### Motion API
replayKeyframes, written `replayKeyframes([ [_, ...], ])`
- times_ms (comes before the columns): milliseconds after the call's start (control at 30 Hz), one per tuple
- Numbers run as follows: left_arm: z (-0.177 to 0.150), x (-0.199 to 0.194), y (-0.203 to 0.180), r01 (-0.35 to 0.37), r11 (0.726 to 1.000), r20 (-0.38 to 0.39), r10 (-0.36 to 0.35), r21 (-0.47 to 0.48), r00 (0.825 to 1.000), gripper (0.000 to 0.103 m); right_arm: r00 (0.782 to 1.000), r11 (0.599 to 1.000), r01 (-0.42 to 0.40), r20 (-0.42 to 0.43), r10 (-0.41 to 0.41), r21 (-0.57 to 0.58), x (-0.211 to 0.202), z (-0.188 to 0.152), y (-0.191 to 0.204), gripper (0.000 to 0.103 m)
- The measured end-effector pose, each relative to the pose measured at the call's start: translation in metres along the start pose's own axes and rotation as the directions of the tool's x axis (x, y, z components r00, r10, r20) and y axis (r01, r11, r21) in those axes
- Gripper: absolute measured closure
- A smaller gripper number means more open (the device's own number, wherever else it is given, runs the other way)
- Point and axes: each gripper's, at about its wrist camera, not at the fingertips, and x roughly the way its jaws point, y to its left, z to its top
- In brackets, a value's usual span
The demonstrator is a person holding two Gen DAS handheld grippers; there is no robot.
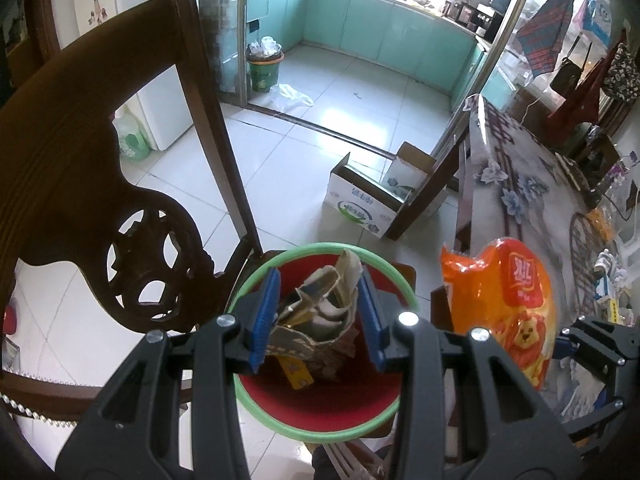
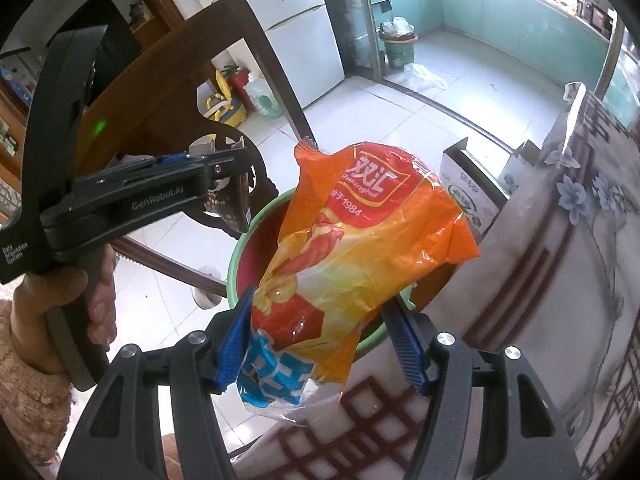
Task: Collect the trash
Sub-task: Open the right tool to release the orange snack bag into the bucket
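Wrapper point(image 2: 360, 248) pinched in right gripper point(image 2: 324, 344), crumpled carton point(image 1: 320, 312) in left gripper point(image 1: 316, 316).

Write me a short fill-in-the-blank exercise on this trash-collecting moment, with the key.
1. The left claw grips crumpled ____ packaging.
2. The right claw holds a crinkled plastic snack bag that is mostly ____.
3. Below both sits a round red bin with a ____ rim.
4. Behind the bin stands a carved dark ____ chair.

Missing words: cardboard; orange; green; wooden
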Motion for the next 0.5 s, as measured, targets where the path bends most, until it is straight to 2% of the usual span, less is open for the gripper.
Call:
replayKeyframes([
  [67,0.001,0.003,0.002,-0.005,1.0,-0.004,0.005,-0.003,1.0,0.065,1.0,1.0,-0.006,-0.006,0.006,-0.002,0.002,0.001,-0.001,0.041],
  [167,0.004,0.006,0.005,-0.013,1.0,-0.009,0.013,-0.016,1.0,0.061,1.0,1.0,-0.004,-0.004,0.004,0.004,0.005,0.003,-0.001,0.03],
  [200,0.004,0.005,0.006,-0.009,1.0,-0.006,0.009,-0.024,1.0,0.059,1.0,1.0,-0.009,-0.005,0.009,0.014,0.004,0.003,-0.003,0.029],
  [233,0.004,0.004,0.007,-0.002,0.999,-0.005,0.002,-0.032,1.0,0.049,1.0,1.0,-0.012,-0.002,0.012,0.021,0.003,0.004,-0.004,0.029],
  [267,0.005,0.002,0.008,-0.003,0.999,-0.001,0.003,-0.037,1.0,0.033,1.0,1.0,-0.014,0.002,0.014,0.025,0.002,0.004,-0.005,0.029],
  [300,0.004,-0.001,0.009,-0.005,0.999,0.013,0.006,-0.042,1.0,0.031,1.0,1.0,-0.012,0.006,0.011,0.025,0.0,0.004,-0.005,0.028],
  [500,0.001,-0.016,0.008,-0.012,0.999,0.04,0.014,-0.045,0.999,0.03,0.999,0.999,0.0,0.053,-0.002,0.051,-0.025,-0.006,-0.013,0.024],
])
